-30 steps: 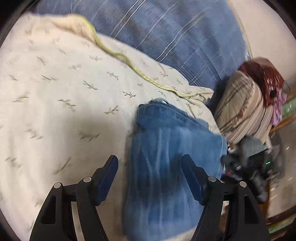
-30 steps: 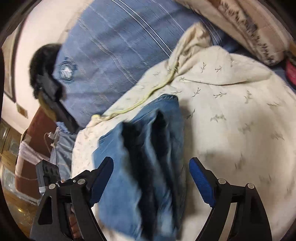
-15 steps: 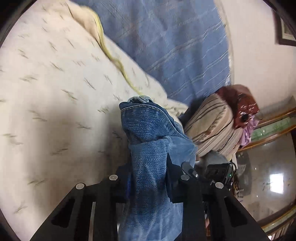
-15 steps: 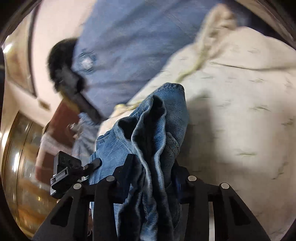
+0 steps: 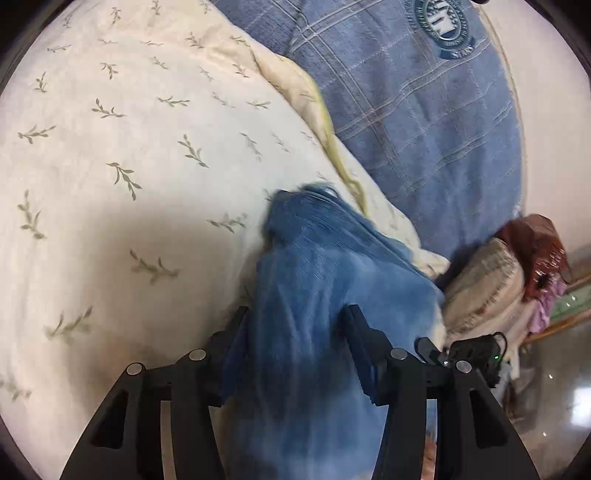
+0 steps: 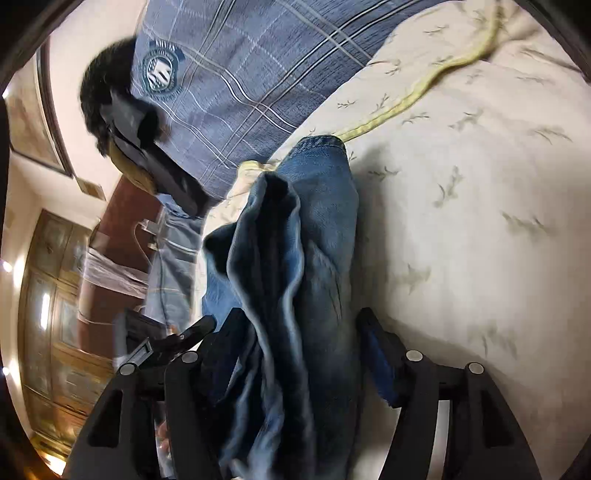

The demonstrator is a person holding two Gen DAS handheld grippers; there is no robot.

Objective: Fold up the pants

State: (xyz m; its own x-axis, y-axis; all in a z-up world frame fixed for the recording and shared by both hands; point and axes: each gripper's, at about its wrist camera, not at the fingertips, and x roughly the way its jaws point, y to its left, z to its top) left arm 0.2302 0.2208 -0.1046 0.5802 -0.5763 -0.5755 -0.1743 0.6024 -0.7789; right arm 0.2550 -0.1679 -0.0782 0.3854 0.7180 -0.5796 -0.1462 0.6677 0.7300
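1. The blue jeans (image 5: 314,280) lie bunched lengthwise on a cream quilt (image 5: 122,155) printed with small leaf sprigs, close to the quilt's right edge in the left wrist view.
2. The far end of the jeans, a hemmed edge (image 6: 321,142), rests just beside the quilt's yellow piping (image 6: 399,107).
3. The left gripper (image 5: 295,325) straddles the near part of the jeans. Its jaws are opening; the denim sits between them. The left finger lies against the cloth, while the right pad (image 5: 364,354) stands slightly clear of it.
4. The right gripper (image 6: 295,325) likewise straddles the denim, where the folds stand up in a ridge (image 6: 273,236). Its jaws are opening, and a gap shows between the cloth and the blue right pad (image 6: 376,354).
5. A blue plaid blanket (image 5: 424,122) bearing a round crest (image 5: 445,26) lies beyond the quilt on the far side.
6. A striped cushion (image 5: 484,291) and a dark red item (image 5: 535,254) sit to the right, past the quilt's edge.
7. In the right wrist view, wooden cabinet doors (image 6: 51,295) stand at far left.
8. Motion blur obscures fine detail of the denim in the left wrist view.
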